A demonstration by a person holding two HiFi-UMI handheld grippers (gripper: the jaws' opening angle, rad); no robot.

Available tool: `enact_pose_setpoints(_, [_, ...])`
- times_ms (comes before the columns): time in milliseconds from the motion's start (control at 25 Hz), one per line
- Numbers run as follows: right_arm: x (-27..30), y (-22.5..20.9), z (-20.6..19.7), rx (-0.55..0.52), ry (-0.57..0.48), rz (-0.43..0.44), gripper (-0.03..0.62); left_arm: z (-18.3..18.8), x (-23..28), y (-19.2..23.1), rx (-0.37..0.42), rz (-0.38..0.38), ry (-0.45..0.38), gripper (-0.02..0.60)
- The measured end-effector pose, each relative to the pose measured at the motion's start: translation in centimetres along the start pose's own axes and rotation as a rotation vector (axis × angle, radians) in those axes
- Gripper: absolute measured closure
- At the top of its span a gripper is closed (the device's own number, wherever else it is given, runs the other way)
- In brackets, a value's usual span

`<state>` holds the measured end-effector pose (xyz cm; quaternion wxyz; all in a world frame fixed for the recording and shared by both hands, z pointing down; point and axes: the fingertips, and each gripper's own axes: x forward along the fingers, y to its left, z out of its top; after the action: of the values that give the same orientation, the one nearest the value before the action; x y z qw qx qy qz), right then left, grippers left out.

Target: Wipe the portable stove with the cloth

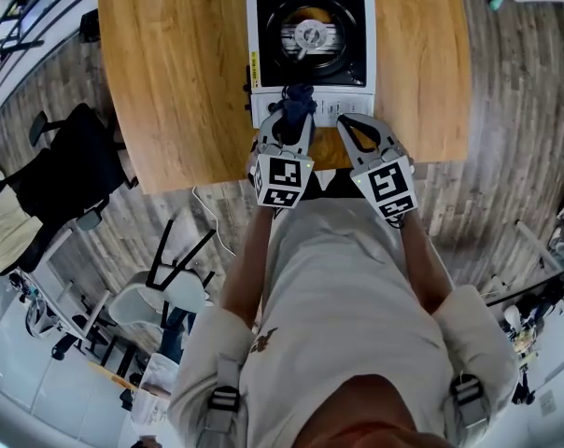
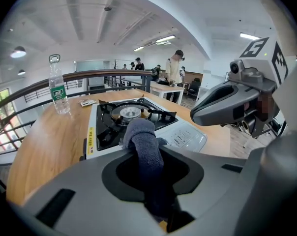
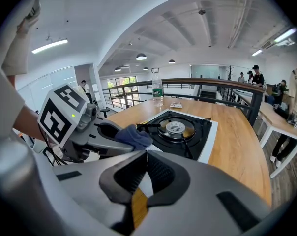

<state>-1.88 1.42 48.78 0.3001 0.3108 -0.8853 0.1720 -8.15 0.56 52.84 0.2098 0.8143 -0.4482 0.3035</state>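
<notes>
The portable stove [image 1: 349, 17] sits on the far middle of the round wooden table [image 1: 170, 82], its black top and central burner [image 1: 310, 34] facing up and its white control strip on the near side. The person stands at the table's near edge with both tools held low in front of the body. The left gripper [image 1: 291, 119] has its jaws clamped on a dark blue cloth [image 1: 299, 94]. The cloth runs up between the pads and ends in a bunched wad over the stove's near edge, above the white strip. Whether it presses on the metal I cannot tell. Just to its right, the right gripper [image 1: 345, 121] has its fingers drawn together with nothing between them, and its tip is close to the near right part of the stove. A clear water bottle [image 2: 58, 90] stands upright on the far left of the table, well apart from the stove. Beyond the railing [image 2: 20, 97], several people [image 2: 175, 73] stand by other desks.
</notes>
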Motion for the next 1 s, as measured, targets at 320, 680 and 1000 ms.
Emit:
enact_pose_setpoints(320, [1.0, 0.7, 0.9, -0.008, 0.011, -0.005, 0.574, -1.2, -1.8, 3.5, -0.054, 0.049, 0.009, 0.485])
enact_pose_setpoints(680, [2.6, 1.6, 2.0, -0.007, 0.016, -0.019, 0.574, -2.2, -3.0, 6.2, -0.031, 0.062, 0.018, 0.485])
enact_pose_setpoints(1000, [3.9, 2.6, 3.3, 0.002, 0.015, -0.051, 0.574, -2.5, -3.9, 9.2, -0.025, 0.076, 0.007, 0.485])
